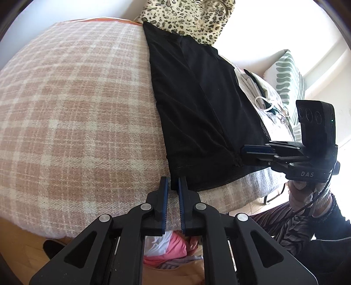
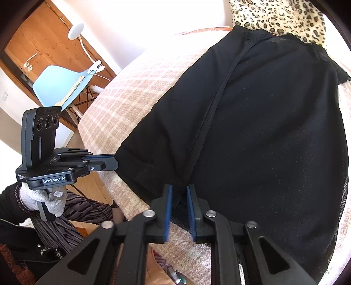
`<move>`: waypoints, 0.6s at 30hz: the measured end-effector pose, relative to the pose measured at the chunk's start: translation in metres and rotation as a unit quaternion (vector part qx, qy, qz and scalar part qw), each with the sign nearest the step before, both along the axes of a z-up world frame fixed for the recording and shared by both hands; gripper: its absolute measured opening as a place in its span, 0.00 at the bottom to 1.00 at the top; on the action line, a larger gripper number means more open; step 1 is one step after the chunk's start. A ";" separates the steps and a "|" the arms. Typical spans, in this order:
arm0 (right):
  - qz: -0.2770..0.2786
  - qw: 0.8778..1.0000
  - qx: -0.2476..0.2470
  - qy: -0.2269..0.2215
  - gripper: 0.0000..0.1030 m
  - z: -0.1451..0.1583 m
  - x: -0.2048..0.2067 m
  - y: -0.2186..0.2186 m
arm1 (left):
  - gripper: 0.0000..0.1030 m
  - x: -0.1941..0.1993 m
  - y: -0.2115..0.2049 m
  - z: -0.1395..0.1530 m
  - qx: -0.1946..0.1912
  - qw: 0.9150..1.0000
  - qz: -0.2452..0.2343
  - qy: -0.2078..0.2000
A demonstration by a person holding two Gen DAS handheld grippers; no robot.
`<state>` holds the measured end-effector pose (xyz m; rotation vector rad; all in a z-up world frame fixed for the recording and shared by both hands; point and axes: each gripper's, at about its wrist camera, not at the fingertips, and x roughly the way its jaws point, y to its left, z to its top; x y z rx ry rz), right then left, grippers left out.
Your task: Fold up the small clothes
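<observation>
Nearest the left wrist camera, the left tool [image 1: 173, 183] reaches over the near edge of a bed covered by a pink and cream plaid blanket [image 1: 76, 109], its blue-padded jaws set narrow with the near left corner of a black garment [image 1: 197, 98] at their tips; whether the pads actually pinch the cloth cannot be told. The garment lies flat along the right part of the blanket, running away toward a leopard-print cushion [image 1: 186, 19] at the far end. To the right, the right tool [image 1: 243, 151] meets the garment's near right corner from the side, and a green-striped pillow [image 1: 289, 72] stands beyond a pile of pale clothes [image 1: 265, 103]. In the right wrist view, the right tool [image 2: 179, 193] sits at the near hem of the black garment [image 2: 263, 131], jaws narrow with a fold of the hem between the blue pads, apparently gripped. The left tool [image 2: 115, 161] touches the garment's left corner, held by a gloved hand [image 2: 43, 199]. Behind it stand a light blue chair [image 2: 63, 85], a white clip lamp [image 2: 76, 30] and a wooden door [image 2: 43, 43].
</observation>
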<state>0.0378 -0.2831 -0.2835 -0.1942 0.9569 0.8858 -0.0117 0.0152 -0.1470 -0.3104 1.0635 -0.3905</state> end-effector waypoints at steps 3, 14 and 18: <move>-0.018 0.999 0.026 -0.009 0.35 0.011 0.004 -0.015 | 0.12 -0.008 0.003 0.010 0.014 0.999 0.018 -0.028; -0.120 0.985 0.099 -0.069 0.39 0.078 0.014 -0.093 | 0.14 -0.003 -0.059 0.043 0.037 0.989 -0.060 -0.126; -0.156 0.977 0.096 -0.106 0.41 0.095 0.013 -0.114 | 0.14 0.003 -0.097 0.045 0.037 0.985 -0.105 -0.135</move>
